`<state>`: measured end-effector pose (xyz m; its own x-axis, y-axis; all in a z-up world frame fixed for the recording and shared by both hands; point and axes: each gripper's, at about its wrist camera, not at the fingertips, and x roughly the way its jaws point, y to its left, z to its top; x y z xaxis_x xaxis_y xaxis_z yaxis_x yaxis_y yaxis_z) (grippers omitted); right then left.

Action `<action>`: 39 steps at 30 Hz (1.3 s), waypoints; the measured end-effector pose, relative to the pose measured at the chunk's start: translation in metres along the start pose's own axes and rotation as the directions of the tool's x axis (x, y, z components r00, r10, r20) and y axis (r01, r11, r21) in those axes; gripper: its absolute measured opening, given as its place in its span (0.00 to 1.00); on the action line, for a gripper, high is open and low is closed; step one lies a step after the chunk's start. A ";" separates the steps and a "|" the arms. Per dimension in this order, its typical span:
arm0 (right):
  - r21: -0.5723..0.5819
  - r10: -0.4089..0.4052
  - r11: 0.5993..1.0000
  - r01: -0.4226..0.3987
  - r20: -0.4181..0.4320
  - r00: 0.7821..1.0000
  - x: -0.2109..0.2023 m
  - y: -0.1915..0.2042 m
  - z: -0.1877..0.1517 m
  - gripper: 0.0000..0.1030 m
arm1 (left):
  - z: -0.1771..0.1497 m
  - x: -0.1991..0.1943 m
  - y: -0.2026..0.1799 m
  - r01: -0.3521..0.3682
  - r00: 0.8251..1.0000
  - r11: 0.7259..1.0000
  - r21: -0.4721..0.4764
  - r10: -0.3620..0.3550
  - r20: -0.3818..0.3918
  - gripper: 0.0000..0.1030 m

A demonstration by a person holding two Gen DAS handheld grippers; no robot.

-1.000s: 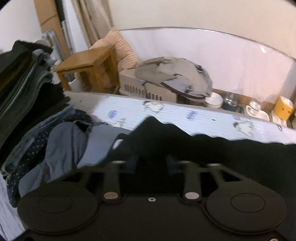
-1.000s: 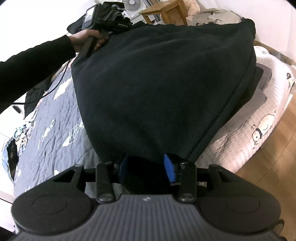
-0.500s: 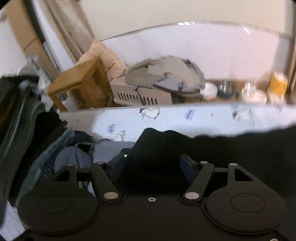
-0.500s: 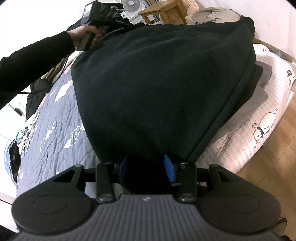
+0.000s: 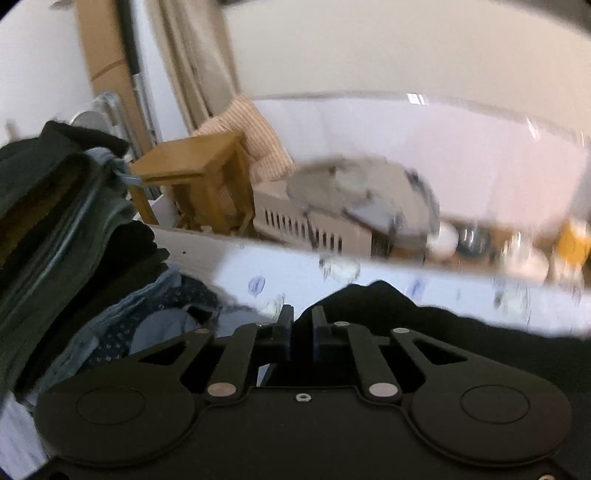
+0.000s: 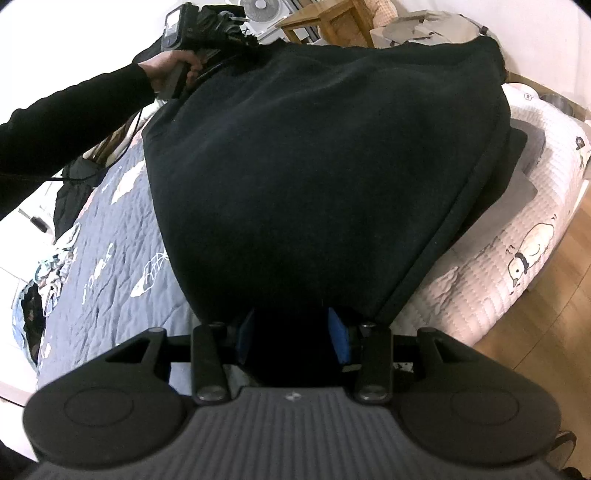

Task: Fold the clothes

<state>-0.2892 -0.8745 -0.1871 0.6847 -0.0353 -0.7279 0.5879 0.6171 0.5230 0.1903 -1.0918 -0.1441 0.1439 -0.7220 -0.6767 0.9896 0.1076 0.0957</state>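
At six o'clock my right gripper clamps the near hem of the black garment, held taut over the bed; at eleven o'clock my left gripper pinches its far edge. I judge both ends should travel level, tension even

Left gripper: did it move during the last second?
Yes. The left gripper rose and shifted rightward, toward the white fan.

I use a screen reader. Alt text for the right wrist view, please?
The right gripper pinches a black garment stretched over a quilted bed; a hand holds the left gripper at its far edge.
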 end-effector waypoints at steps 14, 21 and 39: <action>0.010 0.003 1.000 -0.004 0.122 0.992 -0.024 0.004 0.011 0.42 | -0.046 -0.121 0.004 0.081 0.989 0.976 -0.201 -0.054 0.137 0.69; 0.053 -0.092 0.995 0.081 0.245 0.965 -0.044 -0.008 0.039 0.43 | -0.139 -0.160 0.009 -0.030 0.999 0.973 -0.231 0.039 0.033 0.77; 0.119 -0.122 0.988 0.093 0.263 0.957 -0.031 -0.018 0.052 0.43 | -0.167 -0.200 0.069 -0.099 0.985 0.918 -0.384 0.146 0.096 0.50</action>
<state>-0.2984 -0.9256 -0.1507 0.6969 -0.3161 -0.6437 0.6963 0.5130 0.5020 0.2291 -0.8257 -0.1239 0.2871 -0.7604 -0.5825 0.8928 0.4327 -0.1249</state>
